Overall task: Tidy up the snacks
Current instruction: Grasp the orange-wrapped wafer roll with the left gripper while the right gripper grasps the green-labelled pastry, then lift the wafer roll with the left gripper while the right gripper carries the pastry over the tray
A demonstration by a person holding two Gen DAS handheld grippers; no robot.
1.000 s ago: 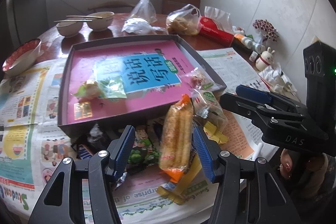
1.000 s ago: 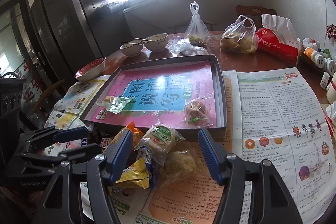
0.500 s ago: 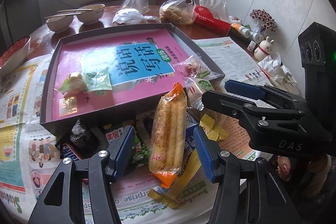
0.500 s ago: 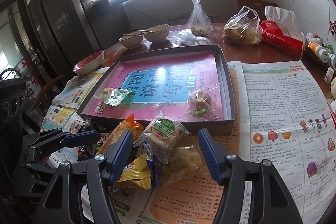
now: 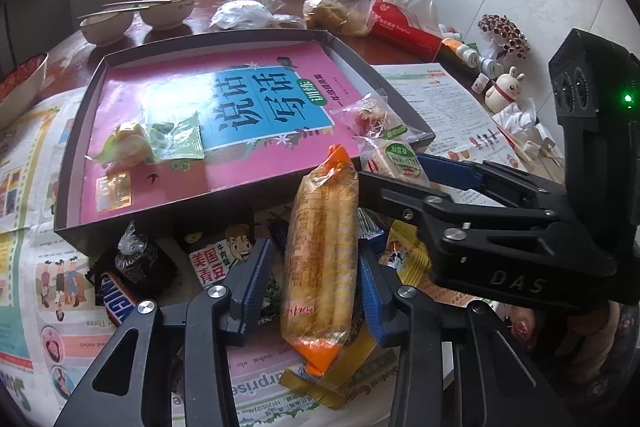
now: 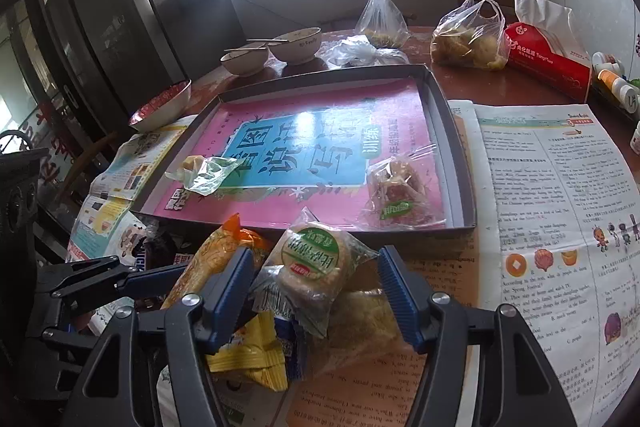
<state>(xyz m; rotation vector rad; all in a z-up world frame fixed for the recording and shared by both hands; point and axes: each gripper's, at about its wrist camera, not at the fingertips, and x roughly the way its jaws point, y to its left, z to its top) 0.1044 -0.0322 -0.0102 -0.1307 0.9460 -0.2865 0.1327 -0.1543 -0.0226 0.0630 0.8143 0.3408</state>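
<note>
A pile of wrapped snacks lies on newspaper in front of a dark tray (image 5: 66, 187) lined with a pink book. My left gripper (image 5: 314, 287) straddles a long orange snack pack (image 5: 324, 259); its jaws are closing, and a narrow gap still shows at the left pad. My right gripper (image 6: 316, 287) stands open around a round pastry with a green label (image 6: 314, 263), its pads apart from the wrapper. In the tray lie a green-wrapped snack (image 5: 168, 139) and a clear-wrapped pastry (image 5: 370, 115). In the left wrist view the right gripper (image 5: 392, 169) reaches in from the right.
A chocolate bar (image 5: 116, 299), a dark wrapped cake (image 5: 138, 259) and yellow packets (image 6: 248, 351) lie in the pile. Two bowls with chopsticks (image 5: 136, 13), plastic bags (image 6: 468, 35), a red tissue pack (image 6: 548, 59) and small bottles (image 5: 468, 55) stand behind the tray. In the left wrist view a person's hand (image 5: 524, 323) shows under the right gripper.
Both grippers have come down and closer to the snack pile. The left jaws have narrowed around the orange pack. The right jaws keep their width around the round pastry.
</note>
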